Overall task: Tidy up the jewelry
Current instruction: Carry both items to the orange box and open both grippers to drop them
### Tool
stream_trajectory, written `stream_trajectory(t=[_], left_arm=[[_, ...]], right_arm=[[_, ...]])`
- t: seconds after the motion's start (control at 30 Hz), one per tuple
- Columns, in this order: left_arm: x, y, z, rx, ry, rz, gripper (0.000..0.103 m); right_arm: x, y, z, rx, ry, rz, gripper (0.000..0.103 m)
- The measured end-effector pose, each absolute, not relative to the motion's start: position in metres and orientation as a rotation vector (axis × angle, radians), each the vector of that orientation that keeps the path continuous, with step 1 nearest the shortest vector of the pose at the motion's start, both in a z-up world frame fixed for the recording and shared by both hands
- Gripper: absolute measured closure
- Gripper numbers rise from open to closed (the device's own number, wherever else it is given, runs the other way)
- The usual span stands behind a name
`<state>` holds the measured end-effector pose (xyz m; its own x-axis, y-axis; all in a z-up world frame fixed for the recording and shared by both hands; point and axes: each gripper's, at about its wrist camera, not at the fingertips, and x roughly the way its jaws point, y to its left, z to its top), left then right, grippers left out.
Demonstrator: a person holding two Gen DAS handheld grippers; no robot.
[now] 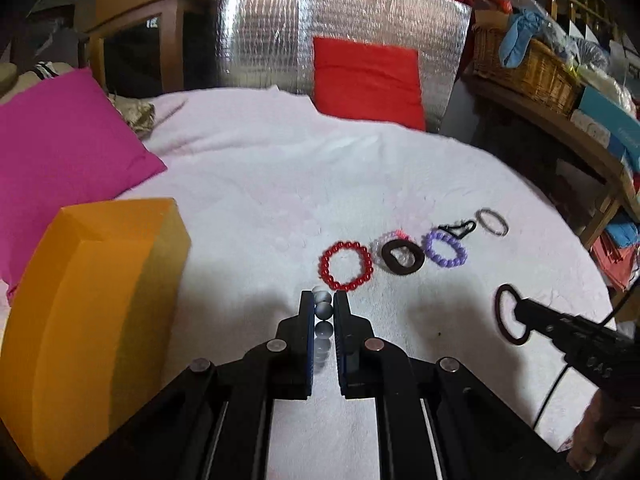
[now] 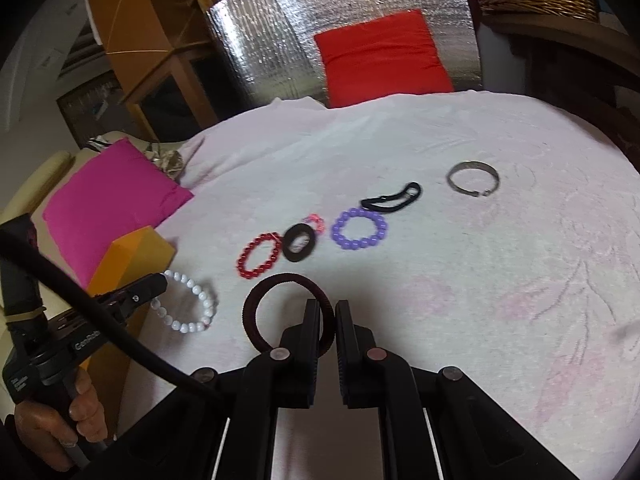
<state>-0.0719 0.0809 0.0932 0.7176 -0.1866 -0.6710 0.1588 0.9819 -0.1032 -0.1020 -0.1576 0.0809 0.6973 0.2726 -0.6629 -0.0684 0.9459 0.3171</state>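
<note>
My left gripper [image 1: 323,300] is shut on a white bead bracelet [image 1: 323,312], whose beads hang between the pads above the white cloth; the right wrist view shows that bracelet [image 2: 188,306] dangling from the left gripper [image 2: 158,282]. My right gripper [image 2: 328,308] is shut on a dark maroon hair tie [image 2: 280,280], seen as a loop [image 1: 505,312] in the left wrist view. On the cloth lie a red bead bracelet [image 1: 346,266], a brown ring [image 1: 402,258] over a clear and pink bracelet, a purple bead bracelet [image 1: 445,248], a black hair tie [image 2: 394,198] and a metal bangle [image 2: 473,179].
An orange box [image 1: 92,320] stands at the left beside a magenta cushion [image 1: 60,152]. A red cushion [image 1: 368,80] leans on a silver foil panel at the back. A wicker basket [image 1: 528,68] sits on a wooden shelf at the right. A hand [image 2: 64,420] holds the left gripper's handle.
</note>
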Motion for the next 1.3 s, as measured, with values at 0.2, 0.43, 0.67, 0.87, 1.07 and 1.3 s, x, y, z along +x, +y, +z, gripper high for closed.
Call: stream_trajectory(t=[0.2,0.43,0.67,0.87,1.07,1.3], left_arm=[[-0.096,0.103,0.127,-0.079,0.642,-0.167,0.094],[-0.131,0.153,0.161,-0.146,0.544,-0.107,0.094],[-0.154,0.212,0.172,-0.165,0.513,0.005,0.094],[-0.156,0.253,0.147,-0.210,0.573,0.094,0.094],[-0.150,0.273,0.111,-0.261,0.681,0.143,0.094],[-0.145,0.294,0.084,-0.331,0.767,0.242,0.093]], right_arm=[[-0.103,-0.133,0.085,0.276,0.757,0.243,0.094],[-0.103,-0.094,0.086,0.273,0.743,0.328,0.094],[-0.105,-0.048,0.092,0.233,0.714,0.415,0.094],[-0.101,0.010,0.104,0.165,0.713,0.527,0.094],[-0.088,0.073,0.108,0.112,0.742,0.611,0.094],[-0.068,0.140,0.099,0.006,0.822,0.650,0.093]])
